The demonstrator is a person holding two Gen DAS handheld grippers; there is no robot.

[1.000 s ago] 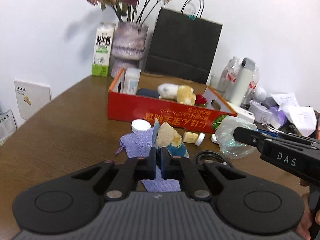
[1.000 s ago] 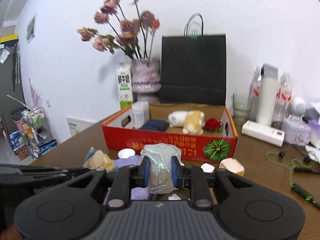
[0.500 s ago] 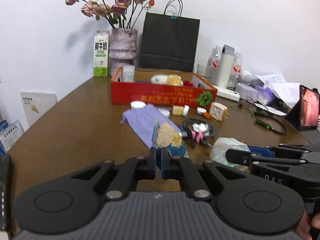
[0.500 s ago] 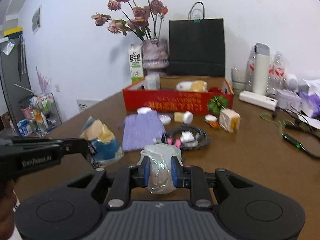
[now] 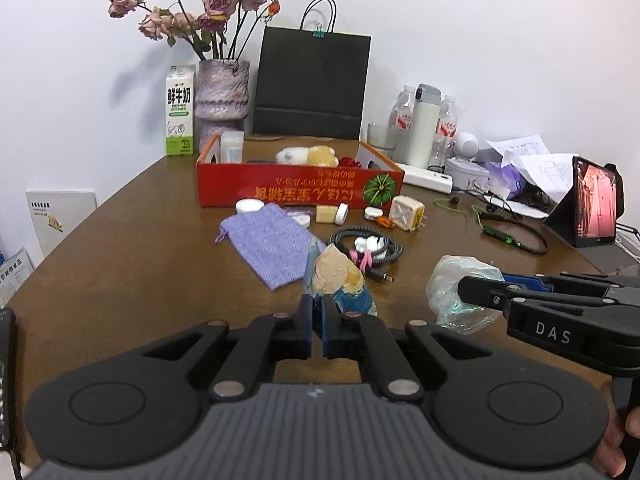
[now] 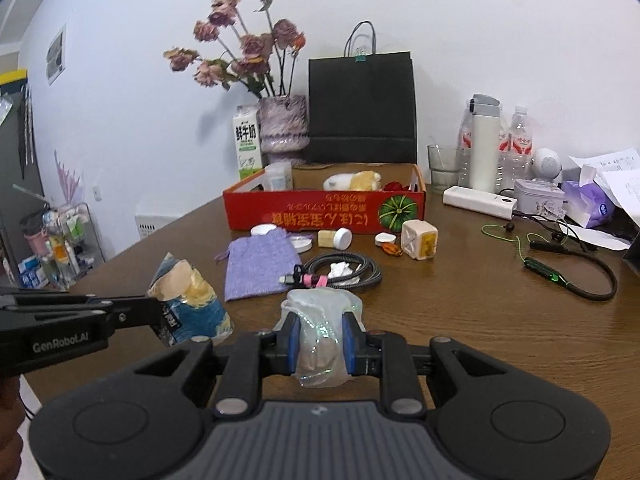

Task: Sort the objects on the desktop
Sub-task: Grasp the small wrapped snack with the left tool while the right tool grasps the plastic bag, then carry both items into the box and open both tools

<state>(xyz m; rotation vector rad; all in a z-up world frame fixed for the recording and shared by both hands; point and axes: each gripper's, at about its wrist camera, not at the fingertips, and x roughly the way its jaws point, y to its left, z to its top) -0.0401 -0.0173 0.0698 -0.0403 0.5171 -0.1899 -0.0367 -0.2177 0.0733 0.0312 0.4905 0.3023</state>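
Pinching a snack packet [image 5: 340, 280], the left gripper [image 5: 317, 330] has its fingers [image 5: 306, 328] nearly closed on the packet's lower edge, so the packet stands up from them with its long axis roughly vertical and its crumpled tan top pointing up and slightly away. In the right wrist view the same packet [image 6: 190, 300] sits at the near left, above the tabletop [image 6: 500, 320]. The right gripper [image 6: 320, 340] clamps a clear plastic bag [image 6: 320, 328] between its blue-padded fingers [image 6: 294, 340], which stand a moderate width apart around the bunched film; the bag bulges above and below them, its long axis near vertical. From the left wrist view that bag [image 5: 460, 288] lies to the right of the packet, well apart from it.

Farther off on the tabletop lie a purple cloth pouch [image 5: 272, 244], its long axis running from far left to near right, a coiled cable [image 5: 366, 246] just right of it, and a red cardboard box [image 5: 300, 188] beyond both, holding 2 plush toys [image 5: 308, 156].
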